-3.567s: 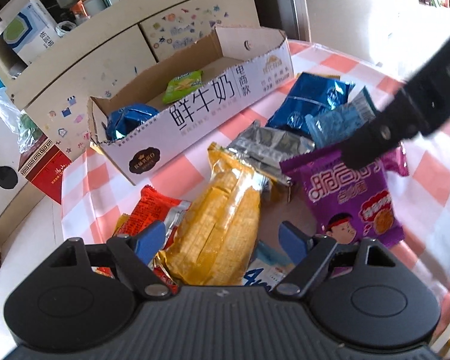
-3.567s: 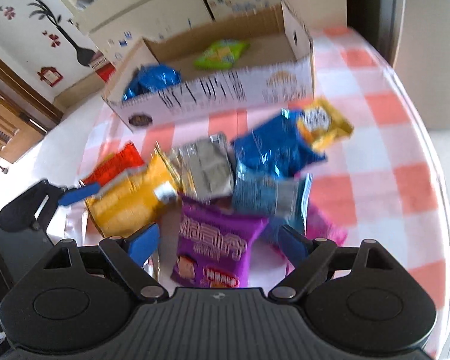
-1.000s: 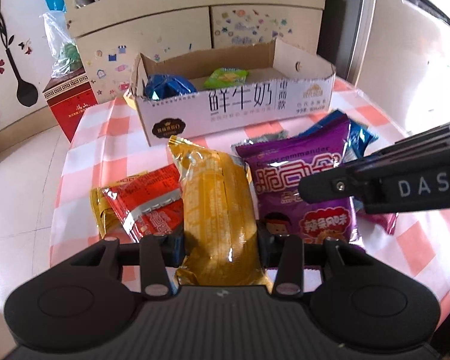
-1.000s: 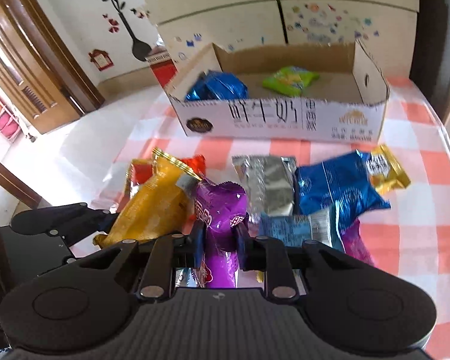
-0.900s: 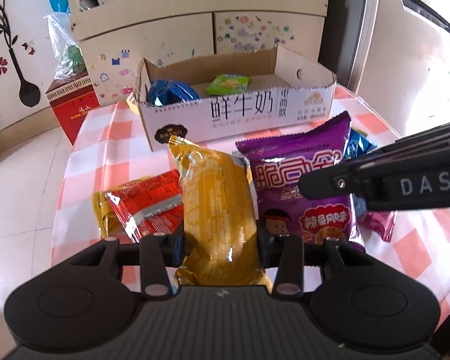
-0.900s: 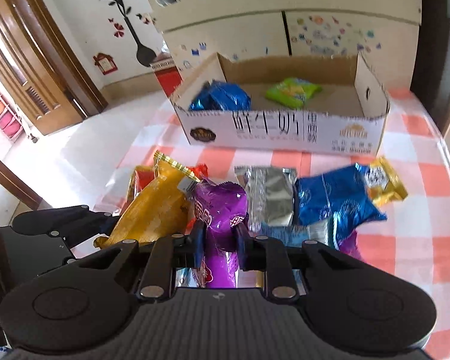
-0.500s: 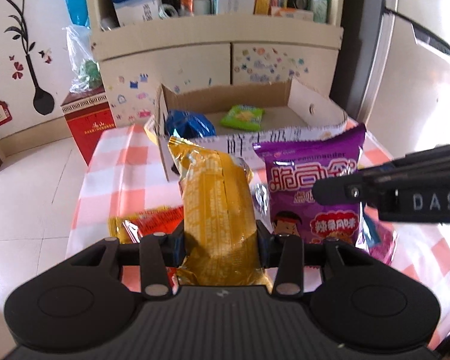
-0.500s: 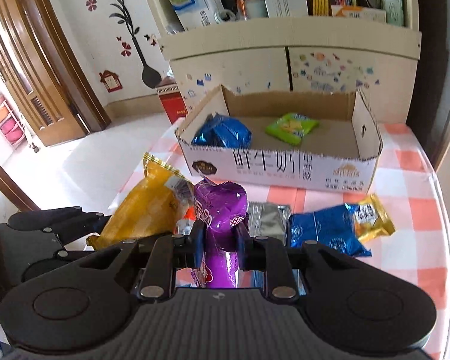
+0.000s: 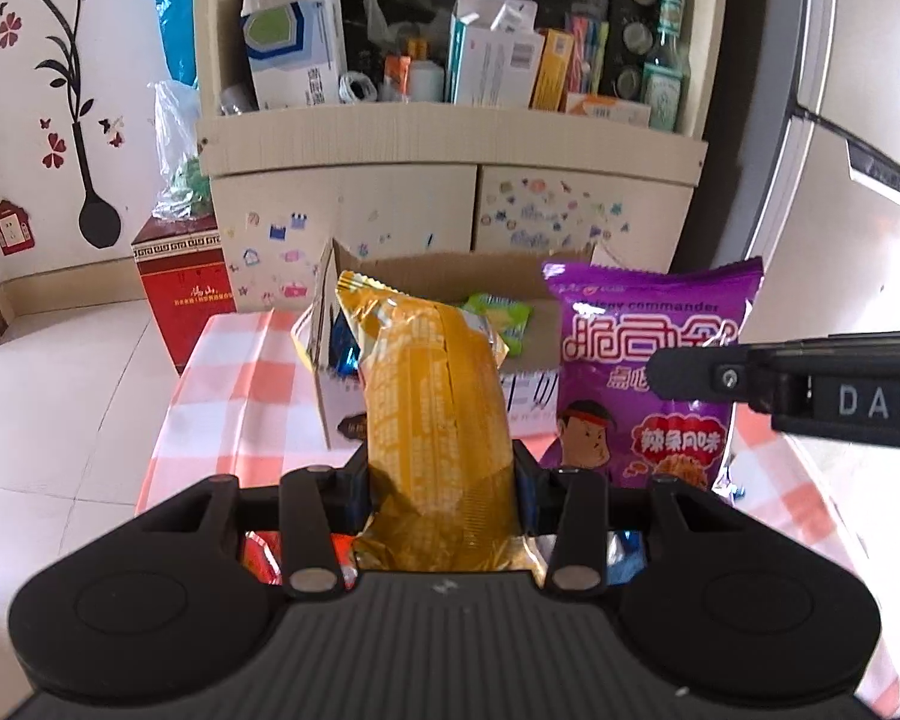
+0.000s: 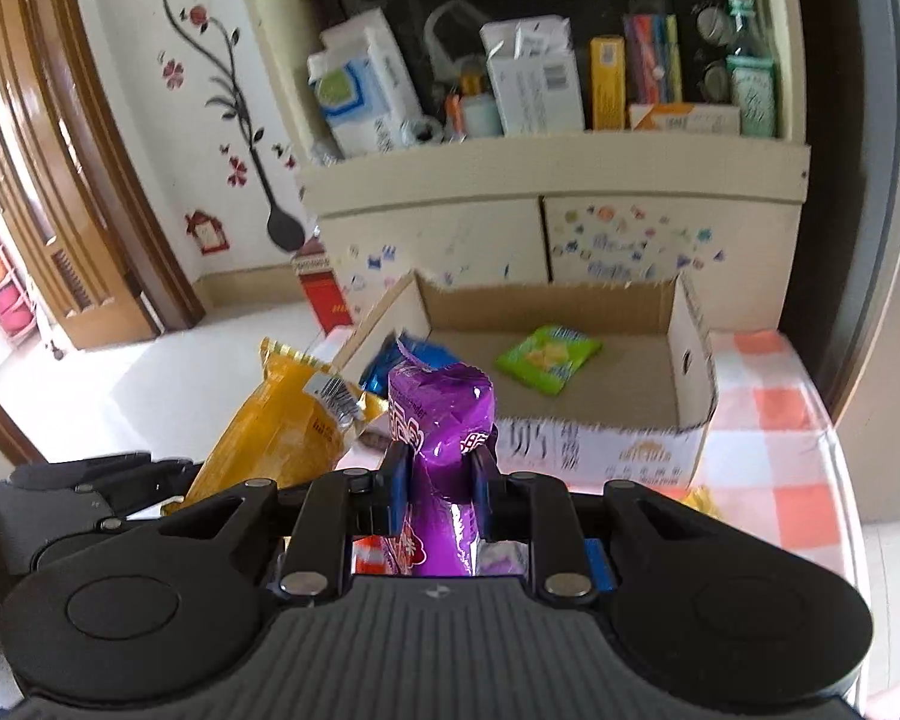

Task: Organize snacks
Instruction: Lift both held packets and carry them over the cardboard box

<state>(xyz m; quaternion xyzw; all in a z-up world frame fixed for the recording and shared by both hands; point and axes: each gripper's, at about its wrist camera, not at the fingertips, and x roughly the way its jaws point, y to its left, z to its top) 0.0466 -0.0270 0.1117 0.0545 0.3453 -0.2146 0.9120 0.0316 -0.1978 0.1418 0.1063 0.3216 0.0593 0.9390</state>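
Checked table (image 9: pixel 234 384) below; yellow packet (image 9: pixel 438 420) upright, clamped in left hand-held gripper (image 9: pixel 441 480); purple packet (image 10: pixel 441 420) likewise, right hand-held gripper (image 10: pixel 441 477).

The cardboard box (image 10: pixel 693 396) is open at the top, and most of its floor is left bare between a green packet (image 10: pixel 549 357) in the middle and a blue packet (image 10: pixel 384 366) at the left end. Its near wall and raised end walls must be cleared from above. Behind it, the way is closed by a cabinet (image 10: pixel 546 228) with crowded shelves. To the right of the box, a strip of checked bench (image 10: pixel 774 420) is left free. In the left wrist view, the right side is crossed by the right gripper (image 9: pixel 810 384) with its purple bag (image 9: pixel 648 372). The near bench is covered by loose packets (image 9: pixel 258 558).
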